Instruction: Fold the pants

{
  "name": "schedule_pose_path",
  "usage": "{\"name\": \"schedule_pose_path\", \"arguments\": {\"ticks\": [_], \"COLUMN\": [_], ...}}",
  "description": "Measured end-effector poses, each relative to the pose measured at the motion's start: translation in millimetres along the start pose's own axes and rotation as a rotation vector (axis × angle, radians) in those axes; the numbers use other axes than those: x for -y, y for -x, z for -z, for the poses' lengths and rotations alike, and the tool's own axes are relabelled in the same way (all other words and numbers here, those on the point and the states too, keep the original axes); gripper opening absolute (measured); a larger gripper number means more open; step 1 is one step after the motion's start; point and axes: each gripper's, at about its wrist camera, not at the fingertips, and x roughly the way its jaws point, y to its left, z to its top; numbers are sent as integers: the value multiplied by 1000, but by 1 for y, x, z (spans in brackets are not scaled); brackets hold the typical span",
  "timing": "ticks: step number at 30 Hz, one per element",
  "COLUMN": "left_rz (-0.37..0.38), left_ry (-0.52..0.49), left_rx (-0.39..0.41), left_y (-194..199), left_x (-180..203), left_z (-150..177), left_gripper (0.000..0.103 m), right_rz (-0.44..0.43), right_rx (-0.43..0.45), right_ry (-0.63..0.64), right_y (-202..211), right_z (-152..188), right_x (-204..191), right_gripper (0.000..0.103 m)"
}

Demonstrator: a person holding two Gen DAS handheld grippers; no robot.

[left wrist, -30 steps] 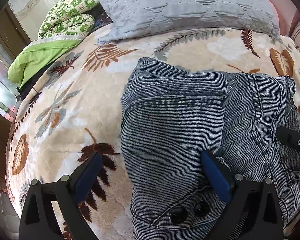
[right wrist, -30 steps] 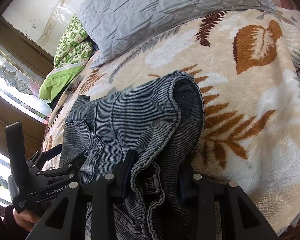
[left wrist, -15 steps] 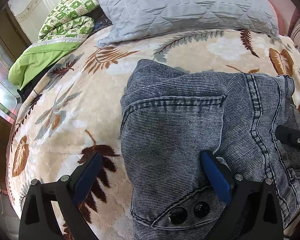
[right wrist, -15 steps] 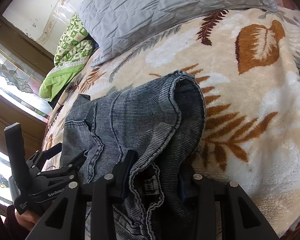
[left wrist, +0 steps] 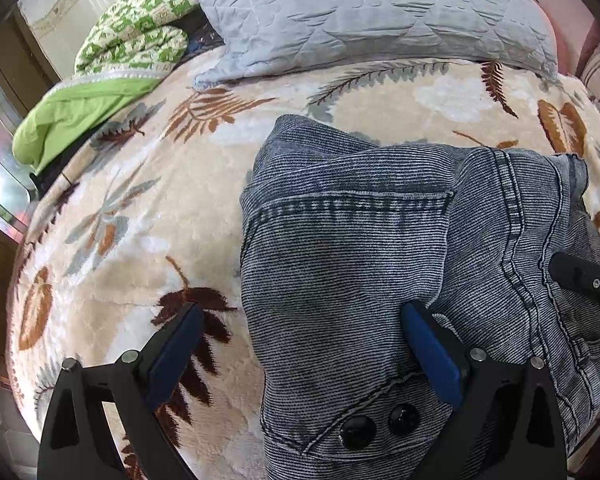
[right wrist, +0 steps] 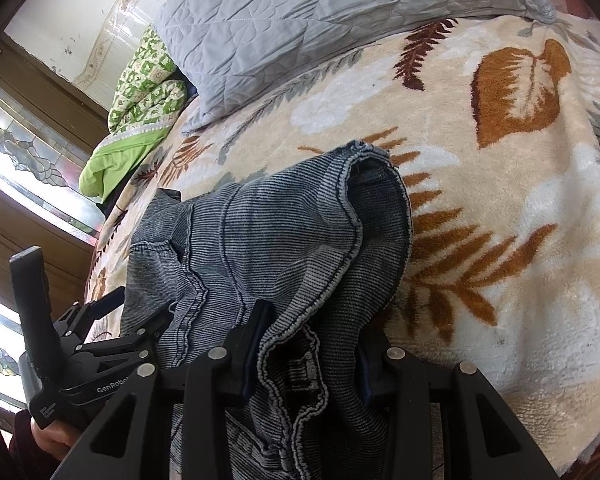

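Grey-blue corduroy-ribbed denim pants (left wrist: 352,264) lie bunched mid-bed on leaf-print fleece blanket (left wrist: 112,216); right hand-held gripper (right wrist: 304,356) pinches waistband to anchor the fold; left hand-held gripper (left wrist: 300,344) gapes wide, holding nothing

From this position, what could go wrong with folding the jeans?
1. The right gripper pinches a thick bunch of the jeans; lifting may drag several layers and spoil the fold.
2. The left gripper is open, with only one finger over the denim, so that side is not held and may slide.
3. The plush blanket may catch the fabric.
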Motion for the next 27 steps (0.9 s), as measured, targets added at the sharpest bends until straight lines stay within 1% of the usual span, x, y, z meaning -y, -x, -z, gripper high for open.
{"name": "schedule_pose_path", "arguments": {"ticks": [2,4,10,16,21,25,27], "left_rz": [27,35,-16,-13,16,102,81], "left_ry": [22,35,-7,5,59,151,168], "left_rx": [-16,-20,-2,-17,-34,-54,-52], "left_y": [-2,-3,0,-1,-2,-2,2], "left_x": [-4,-6,4,2,-5,-23,-28], "left_z": [-1,-1,0,0,-1,-5,-9], "left_gripper": [100,100,100,100,100,100,100], "right_rz": [3,6,6,41,55,40,33], "right_rx": [1,3,0,6,12,3,-1], "right_ry": [4,4,1,43,37,8,4], "right_y": [0,0,0,1,5,8,9], "right_z": [0,0,0,0,1,2,3], "right_x": [-1,-1,0,-7,-7,-4,-1], "right_gripper": [41,41,41,41,43,50,51]}}
